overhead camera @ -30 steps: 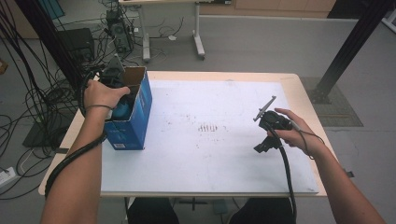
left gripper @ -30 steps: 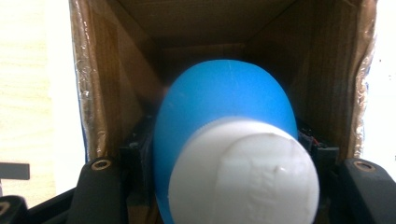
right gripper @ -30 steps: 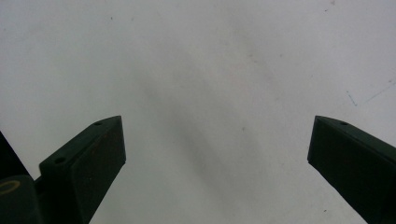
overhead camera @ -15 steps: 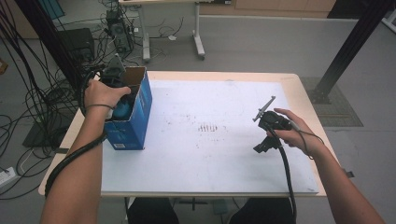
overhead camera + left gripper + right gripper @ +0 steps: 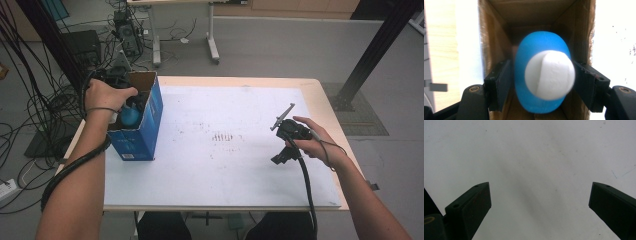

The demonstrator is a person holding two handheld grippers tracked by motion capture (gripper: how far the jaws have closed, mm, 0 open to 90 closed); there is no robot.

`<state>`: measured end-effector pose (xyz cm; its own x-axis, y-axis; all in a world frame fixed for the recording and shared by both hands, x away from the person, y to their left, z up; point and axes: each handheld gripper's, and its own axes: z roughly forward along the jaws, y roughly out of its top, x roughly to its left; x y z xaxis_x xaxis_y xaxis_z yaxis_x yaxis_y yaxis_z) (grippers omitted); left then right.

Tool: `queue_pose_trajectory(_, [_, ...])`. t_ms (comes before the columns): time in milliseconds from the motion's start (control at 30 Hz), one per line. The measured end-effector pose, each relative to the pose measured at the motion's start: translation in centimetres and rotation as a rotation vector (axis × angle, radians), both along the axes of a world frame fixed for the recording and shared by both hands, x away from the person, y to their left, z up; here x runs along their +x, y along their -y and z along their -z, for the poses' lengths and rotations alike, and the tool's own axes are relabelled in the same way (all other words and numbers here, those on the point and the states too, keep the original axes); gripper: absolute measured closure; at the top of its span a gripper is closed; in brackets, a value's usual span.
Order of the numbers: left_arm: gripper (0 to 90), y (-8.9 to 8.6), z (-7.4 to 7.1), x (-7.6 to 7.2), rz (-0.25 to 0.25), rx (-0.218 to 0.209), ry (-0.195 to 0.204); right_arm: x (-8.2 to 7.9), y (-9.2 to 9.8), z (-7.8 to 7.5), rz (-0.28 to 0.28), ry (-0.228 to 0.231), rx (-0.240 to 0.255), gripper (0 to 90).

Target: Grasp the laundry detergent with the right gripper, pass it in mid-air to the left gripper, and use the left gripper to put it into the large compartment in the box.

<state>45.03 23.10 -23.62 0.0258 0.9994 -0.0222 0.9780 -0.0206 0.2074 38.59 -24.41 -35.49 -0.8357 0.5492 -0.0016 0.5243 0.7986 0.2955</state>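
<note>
**Blue bottle between loosening jaws inside the carton**

While the left gripper (image 5: 541,82) reaches down into the open top of the blue cardboard box (image 5: 150,117), a blue bottle with a white cap (image 5: 544,75) sits between its two black jaws. In the left gripper view the cap faces the camera and the bottle's body points down the brown inside of the box. The jaws have just been opening. The pad on the left of that view lies close against the bottle's side; on the other side the white cap hides the contact, so I cannot tell whether the pads still press or have only just let go. The gap between them is narrow, about the bottle's own width.

In the high view the box stands upright near the table's (image 5: 320,95) left edge, towards the far left corner, on the white sheet (image 5: 225,170) that covers most of the tabletop. The left hand (image 5: 102,95) is over the box opening, and a patch of the blue bottle (image 5: 131,116) shows at the top of the box, just under the hand.

The right gripper (image 5: 282,125) is held in the right hand (image 5: 312,142) near the table's right edge, well apart from the box. In the right gripper view its jaws stand wide apart with nothing between them, over bare white sheet (image 5: 536,157) with faint marks.
</note>
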Motion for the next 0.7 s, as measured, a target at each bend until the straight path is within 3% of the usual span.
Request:
queue_pose_trajectory(367, [25.6, 0.2, -3.9, -0.9, 0.023, 0.002, 0.042, 0.1, 0.0, -0.1, -0.003, 0.006, 0.000, 4.1])
queue_pose_trajectory(700, [13.7, 1.9, -6.8, -1.0, 0.050, 0.013, 0.071, 0.1, -0.2, -0.3, -0.008, 0.007, -0.004, 4.1])
